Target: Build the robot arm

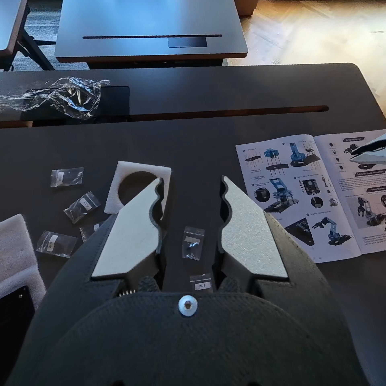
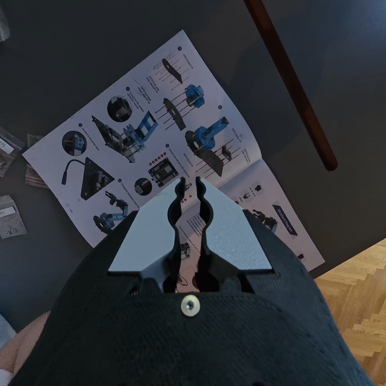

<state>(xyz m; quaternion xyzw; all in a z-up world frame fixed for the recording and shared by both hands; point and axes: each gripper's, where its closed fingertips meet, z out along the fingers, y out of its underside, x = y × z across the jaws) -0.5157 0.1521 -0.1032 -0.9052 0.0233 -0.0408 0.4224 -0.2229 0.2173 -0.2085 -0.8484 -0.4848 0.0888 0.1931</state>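
My left gripper point(image 1: 192, 179) is open and empty, held over a dark table point(image 1: 188, 144). Between and below its fingers lie two small clear bags of hardware point(image 1: 193, 242), the second one point(image 1: 201, 282) close to the gripper's base. Its left fingertip overlaps a white foam square with a round hole point(image 1: 135, 167). My right gripper point(image 2: 190, 178) is almost shut, with a narrow gap and nothing in it. It hovers over the fold of an open illustrated booklet point(image 2: 146, 125). The booklet point(image 1: 292, 188) and the right gripper point(image 1: 355, 153) also show at the right of the left wrist view.
More small bags point(image 1: 82, 206) lie left of the foam square, and some show in the right wrist view point(image 2: 10, 217). A foam sheet point(image 1: 14, 250) is at the far left, crumpled plastic wrap point(image 1: 62, 96) at the back left. A long slot point(image 1: 229, 112) crosses the table. Another desk point(image 1: 146, 31) and wooden floor point(image 2: 355, 292) lie beyond. Across from one pair of fingers to the other is roughly 30 cm.
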